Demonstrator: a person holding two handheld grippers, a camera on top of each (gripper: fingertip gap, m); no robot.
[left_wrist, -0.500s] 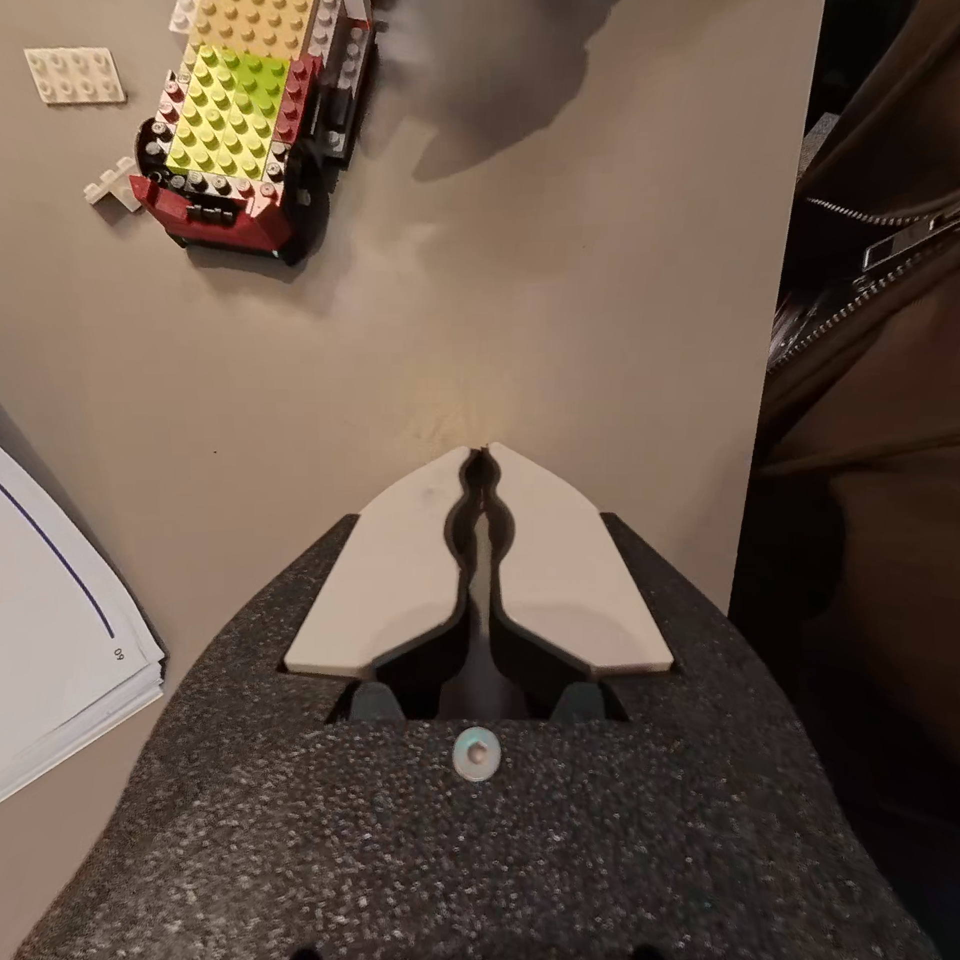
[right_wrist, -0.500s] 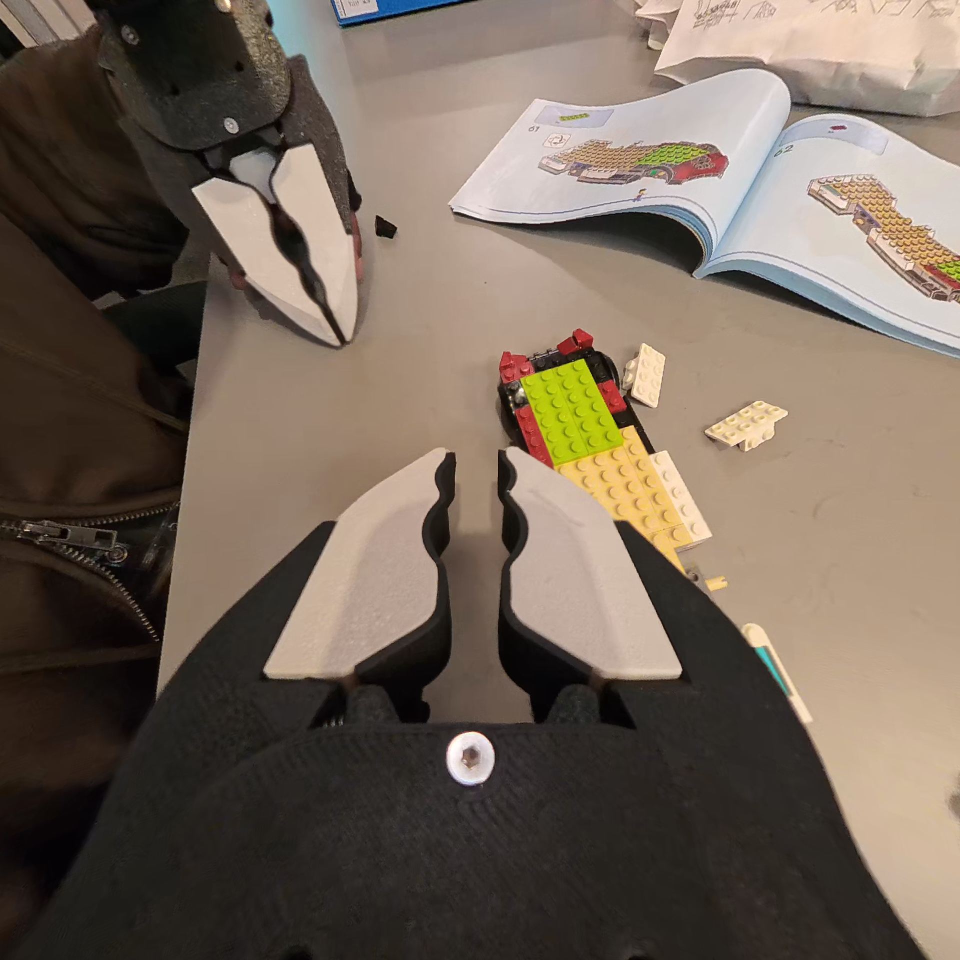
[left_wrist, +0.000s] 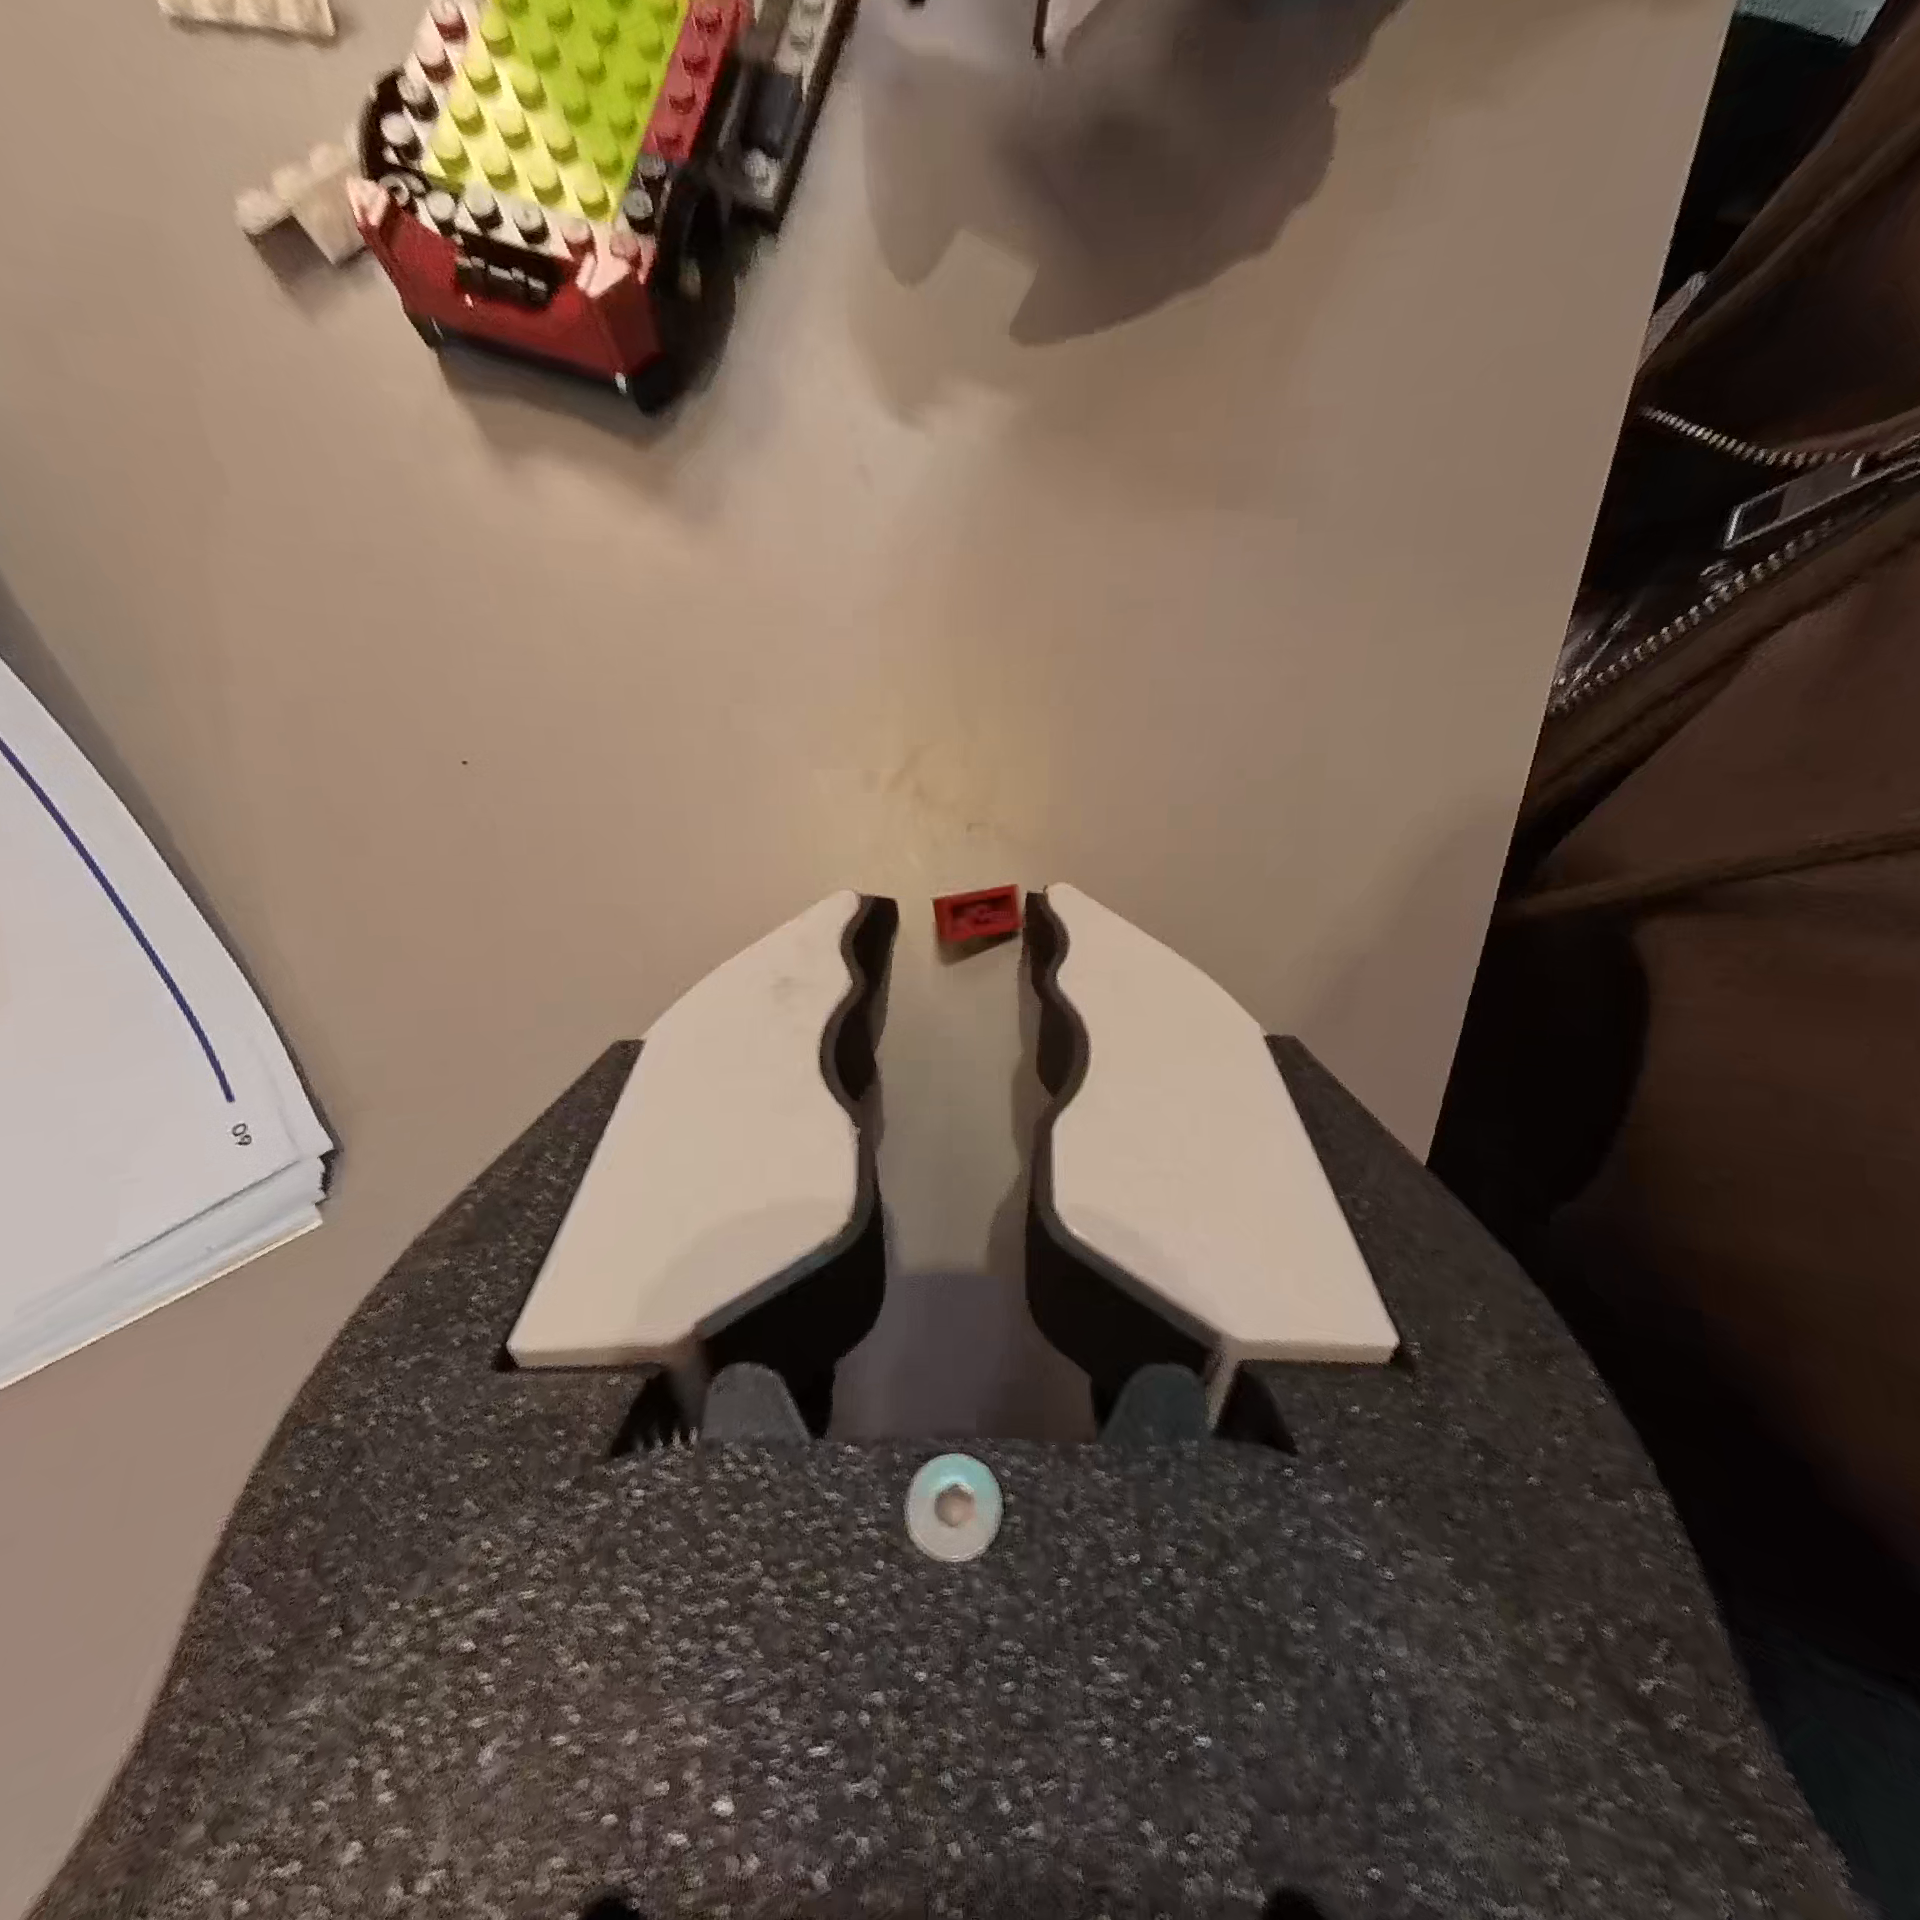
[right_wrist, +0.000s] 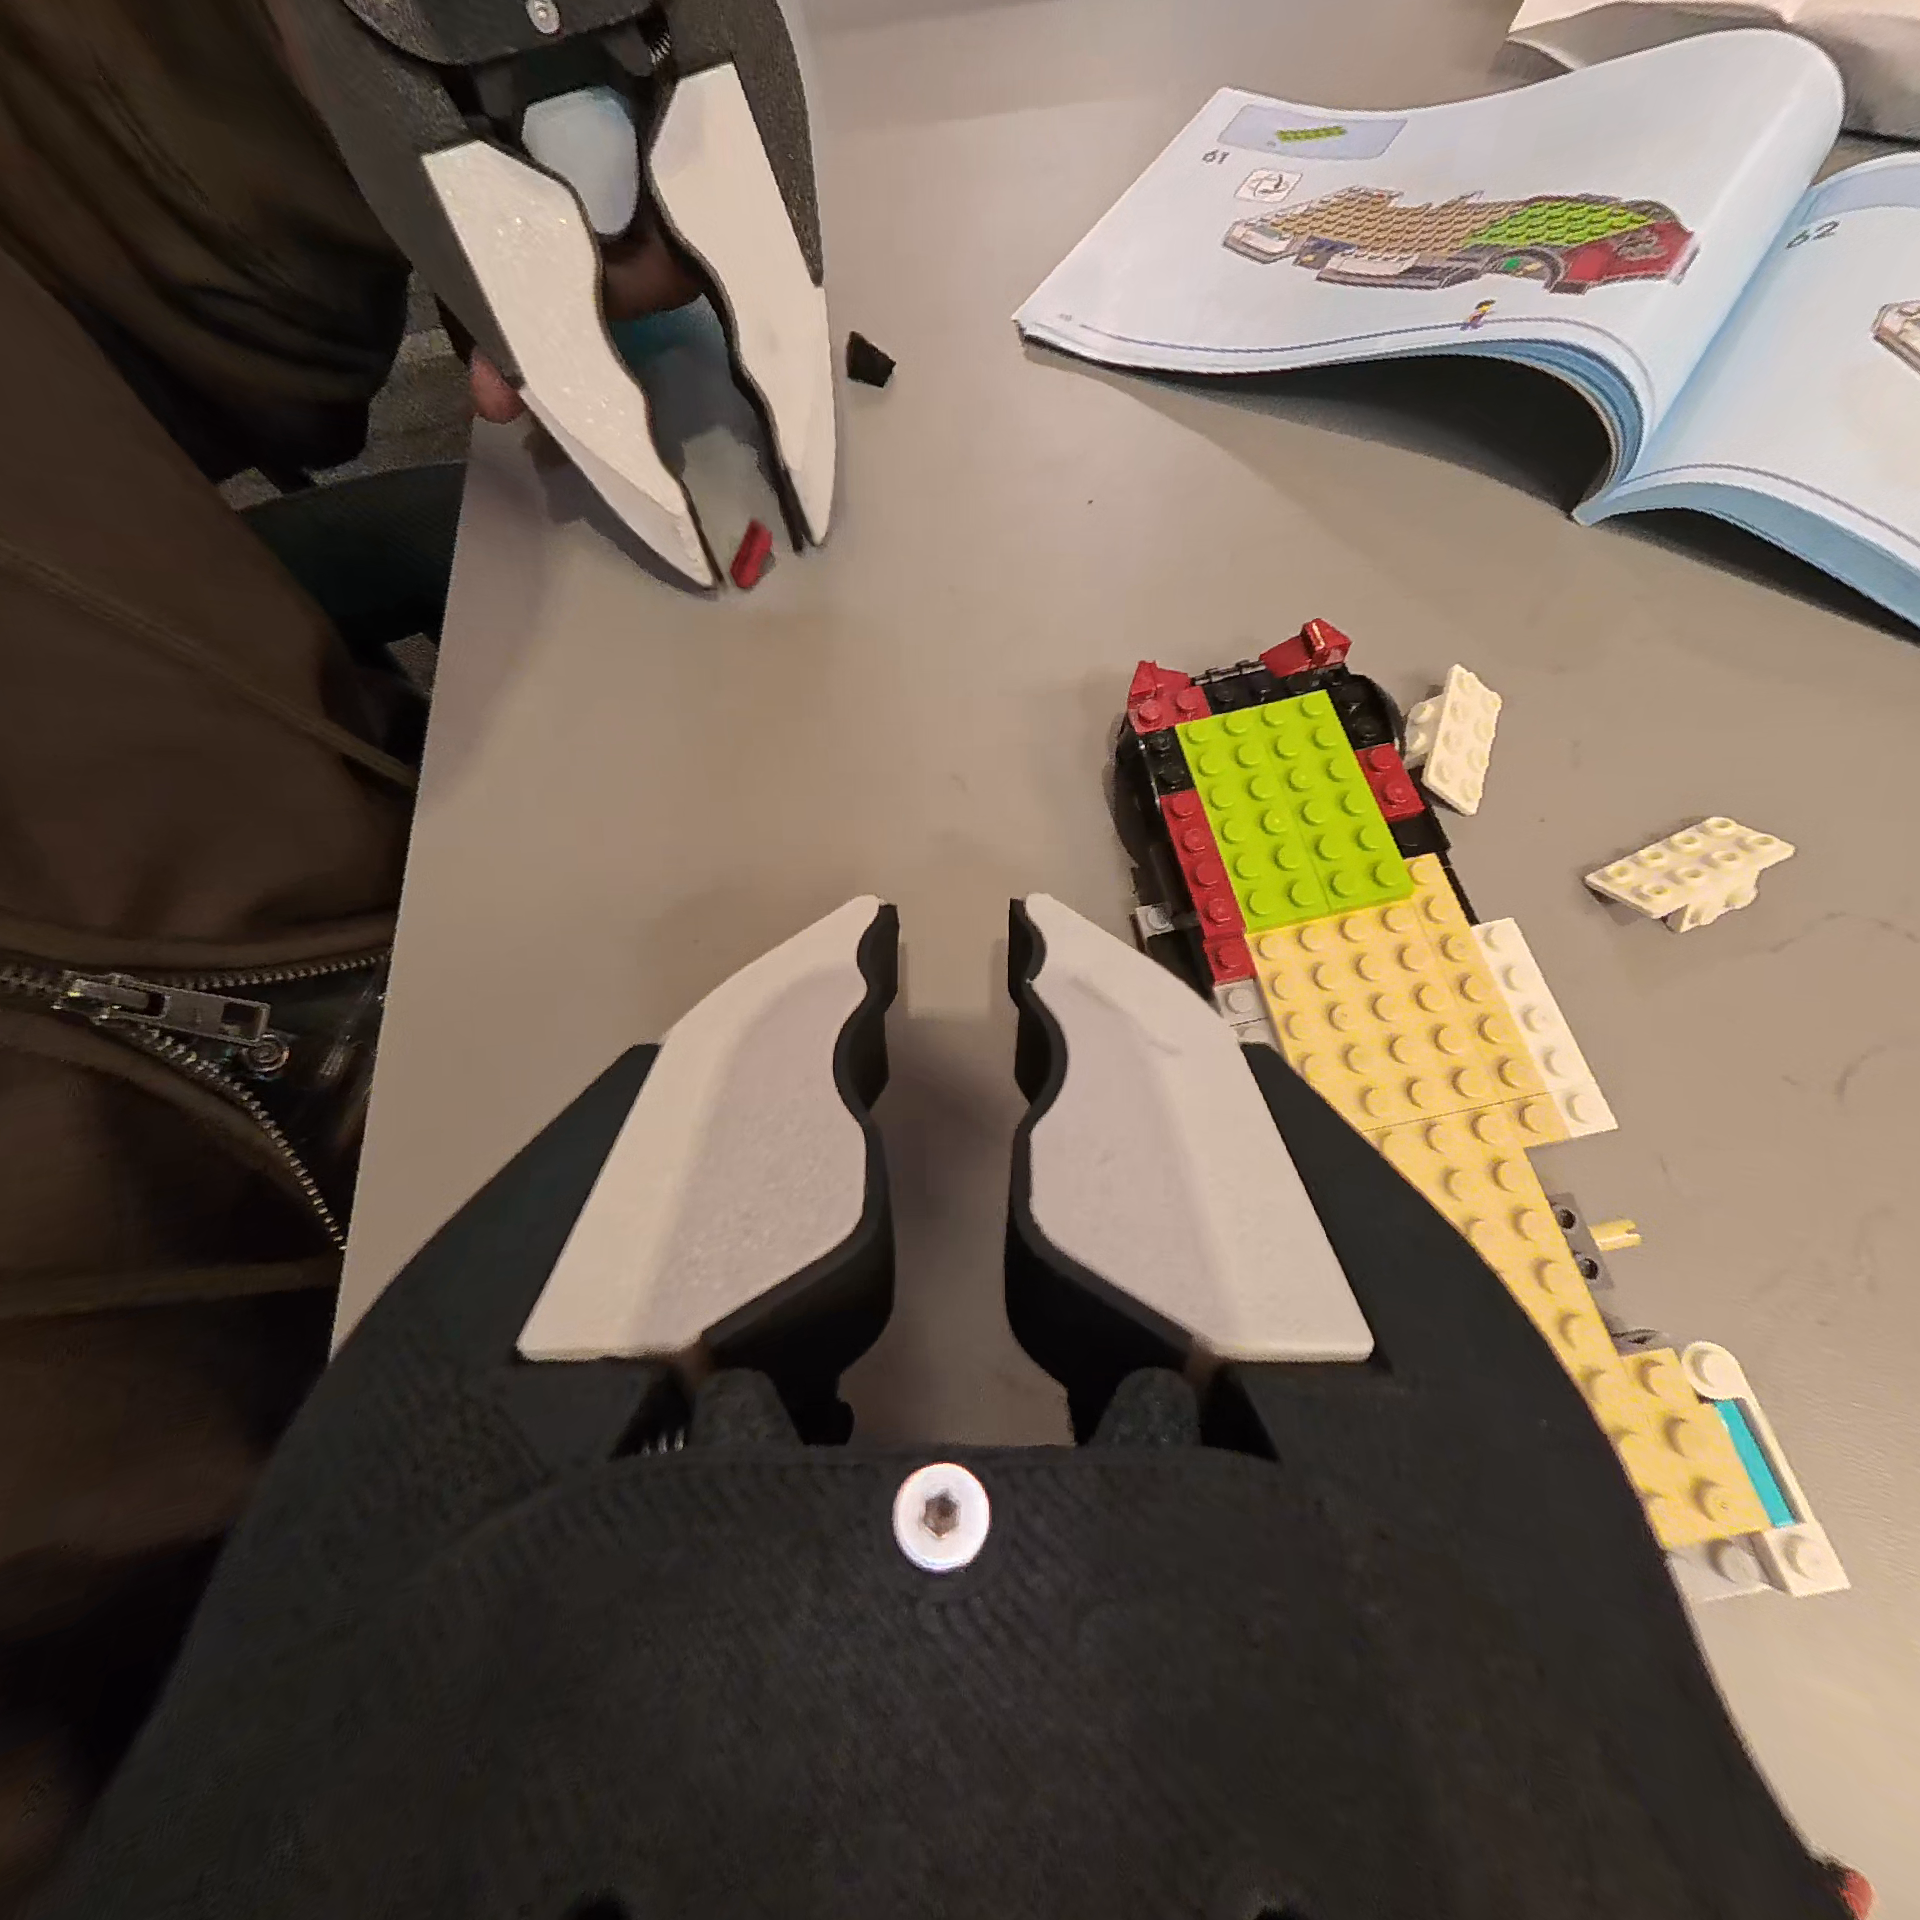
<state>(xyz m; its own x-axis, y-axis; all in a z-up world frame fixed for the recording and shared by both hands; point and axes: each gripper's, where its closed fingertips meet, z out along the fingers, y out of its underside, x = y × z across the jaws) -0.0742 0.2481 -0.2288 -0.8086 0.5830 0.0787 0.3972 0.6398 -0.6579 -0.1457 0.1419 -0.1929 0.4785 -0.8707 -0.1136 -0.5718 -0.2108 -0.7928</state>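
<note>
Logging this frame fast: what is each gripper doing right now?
Left gripper: open, a small dark red brick lying between its fingertips, not gripped.
Right gripper: open, holding nothing, over bare table.

My right tongs (right_wrist: 951, 940) stand apart over bare counter (right_wrist: 727, 779), brick model (right_wrist: 1351, 935) just beside; the left tongs (right_wrist: 764, 561) straddle a small red brick (right_wrist: 750, 551).

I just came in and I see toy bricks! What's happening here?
A person holds two grippers over a grey table. The left gripper is open, with a tiny dark red brick between its fingertips, not squeezed. The right gripper is open and empty, beside a half-built brick car. An instruction booklet lies open nearby.
</note>
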